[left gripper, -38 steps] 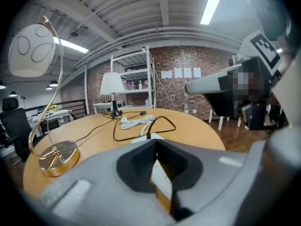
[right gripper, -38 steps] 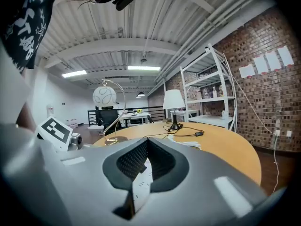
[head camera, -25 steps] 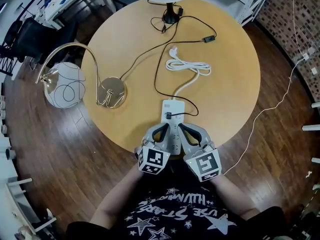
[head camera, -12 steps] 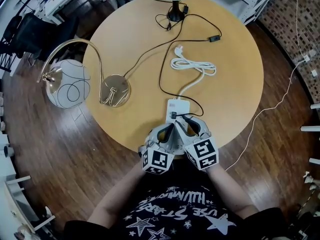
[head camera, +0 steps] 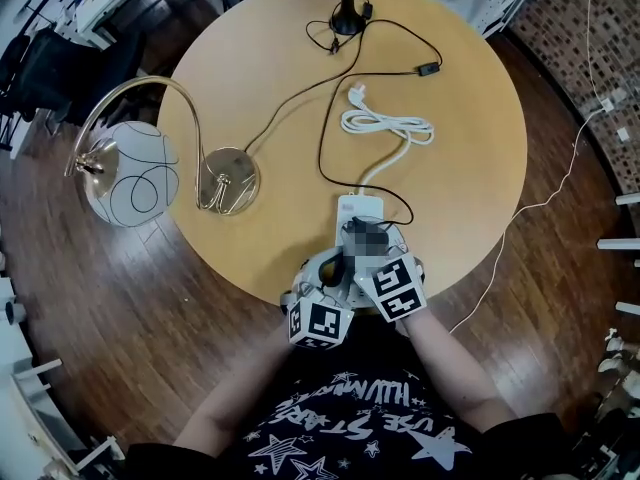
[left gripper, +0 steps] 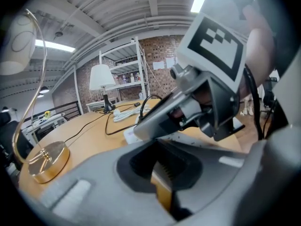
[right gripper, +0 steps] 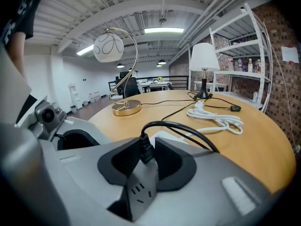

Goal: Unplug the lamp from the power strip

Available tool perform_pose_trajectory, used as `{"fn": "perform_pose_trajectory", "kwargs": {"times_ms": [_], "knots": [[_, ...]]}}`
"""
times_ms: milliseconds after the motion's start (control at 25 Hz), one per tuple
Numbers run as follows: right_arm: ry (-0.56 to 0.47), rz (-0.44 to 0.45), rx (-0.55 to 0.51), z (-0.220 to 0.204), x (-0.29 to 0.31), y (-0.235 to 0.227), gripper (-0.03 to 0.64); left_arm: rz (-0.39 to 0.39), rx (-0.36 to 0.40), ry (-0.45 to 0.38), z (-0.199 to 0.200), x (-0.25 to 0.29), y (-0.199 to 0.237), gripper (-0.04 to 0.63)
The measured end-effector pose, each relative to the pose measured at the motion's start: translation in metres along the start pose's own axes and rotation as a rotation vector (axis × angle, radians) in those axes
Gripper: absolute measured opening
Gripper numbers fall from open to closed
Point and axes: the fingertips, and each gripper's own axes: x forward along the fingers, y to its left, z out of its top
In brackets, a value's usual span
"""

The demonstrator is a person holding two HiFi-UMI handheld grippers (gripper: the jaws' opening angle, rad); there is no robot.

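Observation:
A white power strip point(head camera: 357, 211) lies near the round table's front edge. A black plug point(right gripper: 144, 149) stands in it, and its cord point(head camera: 322, 138) runs back to the white-shaded lamp point(head camera: 346, 13). My right gripper point(head camera: 362, 240) straddles the plug. Its jaws are closing, with the pads close on either side of the plug. My left gripper point(head camera: 328, 266) sits low at the strip's near left end. In the left gripper view its jaws point(left gripper: 162, 173) stand slightly apart, and only tan table shows in the gap. The strip's near end is hidden under both grippers.
A gold gooseneck lamp point(head camera: 228, 180) with a glass globe point(head camera: 135, 173) overhangs the table's left edge. Its cord ends loose near the back. The strip's coiled white cable point(head camera: 385, 126) lies mid-table. An inline switch point(head camera: 428, 68) sits on the black cord. The wooden floor surrounds the table point(head camera: 470, 168).
My right gripper has moved forward and left, from beside the strip onto the plug. The left gripper has shifted in slightly at the strip's near end.

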Motion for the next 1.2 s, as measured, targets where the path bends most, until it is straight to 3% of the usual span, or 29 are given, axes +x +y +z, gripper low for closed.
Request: {"fn": "perform_pose_trajectory", "kwargs": {"times_ms": [320,640,920,1080,1200], "knots": [[0.012,0.025,0.1,-0.01,-0.001,-0.008,0.084,-0.017,-0.006,-0.011,0.005,0.0,-0.001,0.003],[0.054,-0.025,-0.069,0.001,-0.001,0.002,0.077,-0.035,-0.021,-0.014,0.005,0.0,-0.002,0.003],[0.019,-0.025,0.049,-0.006,-0.003,-0.005,0.077,-0.048,-0.036,-0.014,0.004,0.001,-0.003,0.002],[-0.043,-0.048,0.013,0.013,-0.01,-0.001,0.074,-0.054,-0.038,-0.013,0.004,0.001,-0.004,0.003],[-0.118,-0.117,-0.042,0.048,-0.022,-0.011,0.073,-0.055,-0.041,-0.019,0.005,0.002,-0.003,0.003]]}}
